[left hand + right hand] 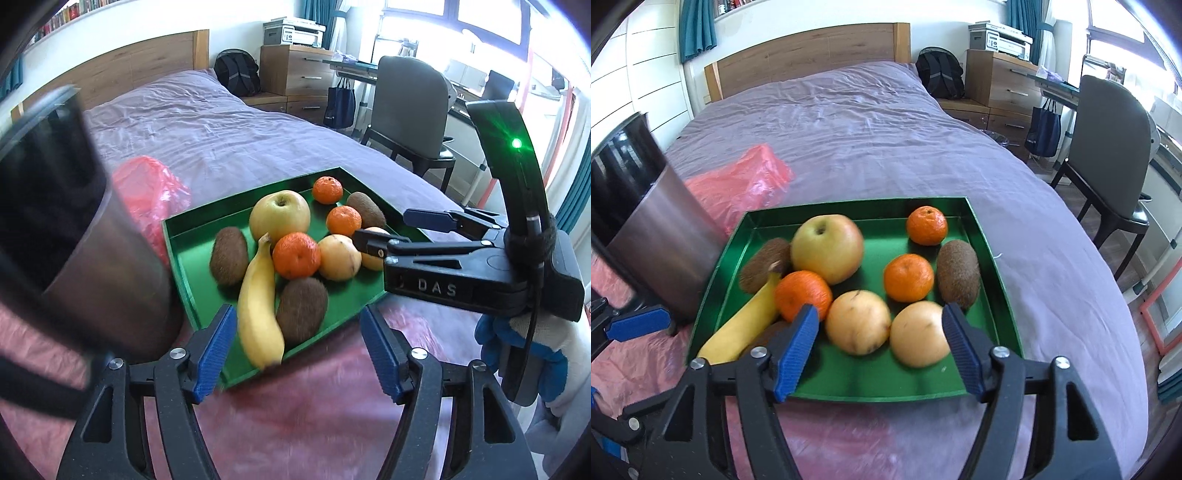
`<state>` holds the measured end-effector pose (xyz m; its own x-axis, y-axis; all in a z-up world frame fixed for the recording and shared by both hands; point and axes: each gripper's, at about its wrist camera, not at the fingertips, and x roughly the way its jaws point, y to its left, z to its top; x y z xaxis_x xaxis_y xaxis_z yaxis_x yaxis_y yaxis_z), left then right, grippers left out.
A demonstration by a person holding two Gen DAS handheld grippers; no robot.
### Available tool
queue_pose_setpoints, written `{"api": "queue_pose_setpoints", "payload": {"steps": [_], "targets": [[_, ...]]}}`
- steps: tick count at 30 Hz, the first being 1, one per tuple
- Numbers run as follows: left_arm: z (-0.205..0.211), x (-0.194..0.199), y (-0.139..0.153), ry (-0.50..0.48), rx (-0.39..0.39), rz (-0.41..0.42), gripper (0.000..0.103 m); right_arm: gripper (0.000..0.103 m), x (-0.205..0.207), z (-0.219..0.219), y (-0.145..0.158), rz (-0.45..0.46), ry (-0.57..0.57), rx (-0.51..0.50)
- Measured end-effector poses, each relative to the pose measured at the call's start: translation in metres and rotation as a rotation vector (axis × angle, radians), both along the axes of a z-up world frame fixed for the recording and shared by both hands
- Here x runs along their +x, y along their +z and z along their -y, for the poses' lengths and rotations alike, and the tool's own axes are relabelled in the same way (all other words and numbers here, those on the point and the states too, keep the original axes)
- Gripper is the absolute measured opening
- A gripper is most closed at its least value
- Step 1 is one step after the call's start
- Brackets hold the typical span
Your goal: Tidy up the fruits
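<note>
A green tray (240, 196) (849, 202) lies on the purple bed. In it are a large yellow-green apple (279, 216) (827, 247), a banana (258, 314) (742, 328), three mandarins, three kiwis and two pale yellow round fruits (857, 322) (918, 334). My left gripper (297, 350) hovers open at the tray's near edge, over the banana and a kiwi (302, 310), and touches neither. My right gripper (879, 347) (384, 227) stands wide open above the two yellow fruits, its pads clear of them. One blue left finger (639, 325) shows at the right wrist view's left edge.
A tall brushed-metal container (110, 258) (661, 251) stands just left of the tray. Behind it lies a crumpled red plastic bag (155, 192) (746, 184). Pink plastic sheet (295, 424) covers the near bed. A chair (1108, 147) and desk stand beyond the bed's right edge.
</note>
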<state>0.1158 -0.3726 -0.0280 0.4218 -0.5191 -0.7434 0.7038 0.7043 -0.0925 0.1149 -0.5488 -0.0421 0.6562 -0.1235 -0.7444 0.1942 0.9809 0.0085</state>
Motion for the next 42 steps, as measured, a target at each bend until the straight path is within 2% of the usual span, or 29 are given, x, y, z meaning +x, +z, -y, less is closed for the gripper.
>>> {"api": "queue_pose_setpoints", "payload": {"steps": [9, 21, 23, 25, 28, 30, 42], "targets": [[-0.066, -0.027, 0.023, 0.078, -0.012, 0.019, 0.064, 0.103, -0.039, -0.062, 0.021, 0.010, 0.052, -0.005], [-0.158, -0.066, 0.033, 0.209, 0.017, 0.071, 0.065, 0.103, -0.090, -0.137, 0.042, 0.041, 0.081, -0.017], [-0.172, -0.074, 0.034, 0.230, 0.015, 0.078, 0.069, 0.103, -0.097, -0.149, 0.043, 0.043, 0.089, -0.016], [-0.183, -0.078, 0.036, 0.246, 0.006, 0.082, 0.080, 0.103, -0.102, -0.160, 0.045, 0.046, 0.096, -0.024], [-0.199, -0.084, 0.039, 0.271, 0.001, 0.094, 0.091, 0.103, -0.112, -0.178, 0.046, 0.061, 0.101, -0.032], [-0.211, -0.088, 0.042, 0.288, -0.013, 0.096, 0.095, 0.103, -0.118, -0.187, 0.047, 0.070, 0.102, -0.036], [-0.251, -0.105, 0.049, 0.370, -0.028, 0.131, 0.096, 0.103, -0.139, -0.211, 0.060, 0.107, 0.112, -0.082]]}}
